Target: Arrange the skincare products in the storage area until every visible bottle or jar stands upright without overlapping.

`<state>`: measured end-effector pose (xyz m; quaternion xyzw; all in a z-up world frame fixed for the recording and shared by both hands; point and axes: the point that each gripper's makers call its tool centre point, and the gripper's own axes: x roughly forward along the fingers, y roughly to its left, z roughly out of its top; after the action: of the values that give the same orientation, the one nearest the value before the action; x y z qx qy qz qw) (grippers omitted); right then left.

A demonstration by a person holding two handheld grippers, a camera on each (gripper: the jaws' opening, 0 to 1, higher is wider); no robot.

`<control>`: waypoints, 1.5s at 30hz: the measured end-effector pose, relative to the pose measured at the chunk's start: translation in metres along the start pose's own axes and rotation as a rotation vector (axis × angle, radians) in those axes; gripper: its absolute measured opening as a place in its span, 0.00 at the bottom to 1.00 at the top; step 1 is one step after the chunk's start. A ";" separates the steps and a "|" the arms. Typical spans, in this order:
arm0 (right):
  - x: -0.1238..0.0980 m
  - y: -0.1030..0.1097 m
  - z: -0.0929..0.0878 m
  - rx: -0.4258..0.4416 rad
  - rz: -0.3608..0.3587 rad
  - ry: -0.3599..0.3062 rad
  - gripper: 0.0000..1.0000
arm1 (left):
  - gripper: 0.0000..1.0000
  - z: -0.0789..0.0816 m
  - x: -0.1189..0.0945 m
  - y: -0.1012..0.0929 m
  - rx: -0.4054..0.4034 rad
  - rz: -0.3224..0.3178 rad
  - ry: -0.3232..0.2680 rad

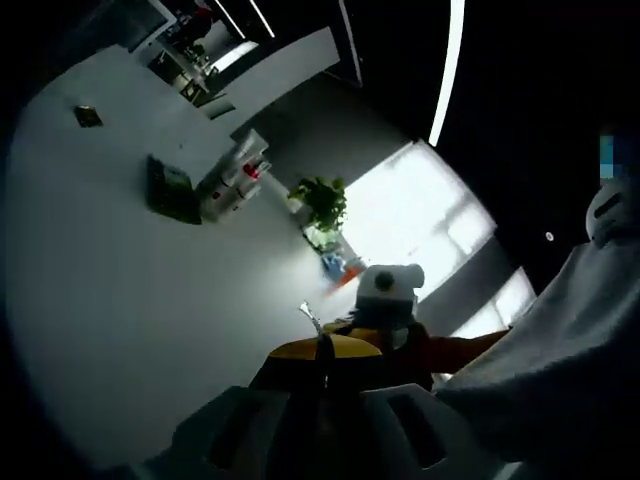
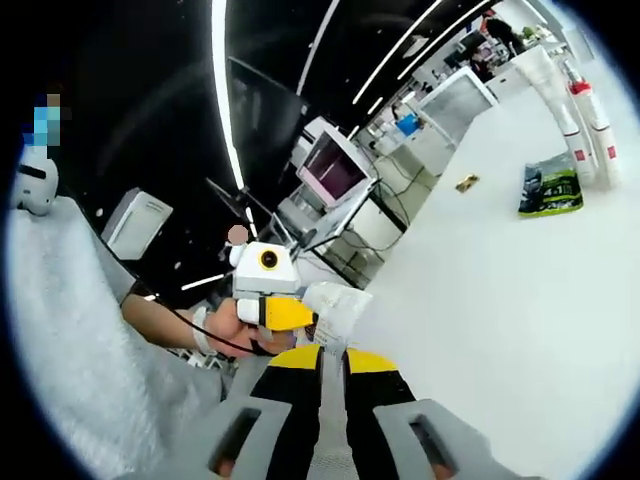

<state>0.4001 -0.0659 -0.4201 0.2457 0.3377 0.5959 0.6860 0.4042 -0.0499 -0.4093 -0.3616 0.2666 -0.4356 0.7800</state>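
Observation:
Both views are tilted over a white table (image 1: 120, 300). At its far side stand white tubes and bottles with red bands (image 1: 238, 172), also seen as tall white tubes (image 2: 580, 105). A dark green packet (image 1: 170, 190) lies flat beside them, green in the right gripper view (image 2: 550, 186). My left gripper (image 1: 325, 345) is far from them, its yellow-and-black jaws pressed together with nothing between. My right gripper (image 2: 333, 352) looks shut too, equally far away. A hand (image 2: 225, 325) holds the left gripper (image 2: 275, 310) just ahead of the right one.
A small dark flat item (image 1: 87, 116) lies apart on the table, also in the right gripper view (image 2: 466, 183). A potted plant (image 1: 322, 203) stands near the bright window. A person's pale sleeve (image 1: 560, 360) is at the right. Monitors and desks (image 2: 335, 165) stand beyond the table edge.

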 end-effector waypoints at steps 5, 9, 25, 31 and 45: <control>0.001 0.004 0.000 -0.007 0.024 0.001 0.06 | 0.00 -0.011 0.006 -0.010 0.025 -0.039 0.057; 0.000 0.007 -0.002 -0.056 0.020 0.016 0.00 | 0.00 -0.010 0.004 0.002 -0.008 0.022 0.054; -0.001 0.010 0.005 -0.027 0.050 -0.022 0.00 | 0.00 -0.018 0.007 -0.008 -0.027 -0.040 0.097; 0.000 0.006 0.000 0.006 0.033 0.005 0.00 | 0.04 -0.006 0.004 -0.003 -0.018 -0.016 0.036; 0.007 0.010 -0.016 0.001 0.070 0.081 0.00 | 0.00 0.018 -0.006 -0.004 -0.124 -0.059 -0.088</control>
<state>0.3816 -0.0581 -0.4240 0.2336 0.3567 0.6286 0.6504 0.4130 -0.0399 -0.3946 -0.4357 0.2481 -0.4246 0.7539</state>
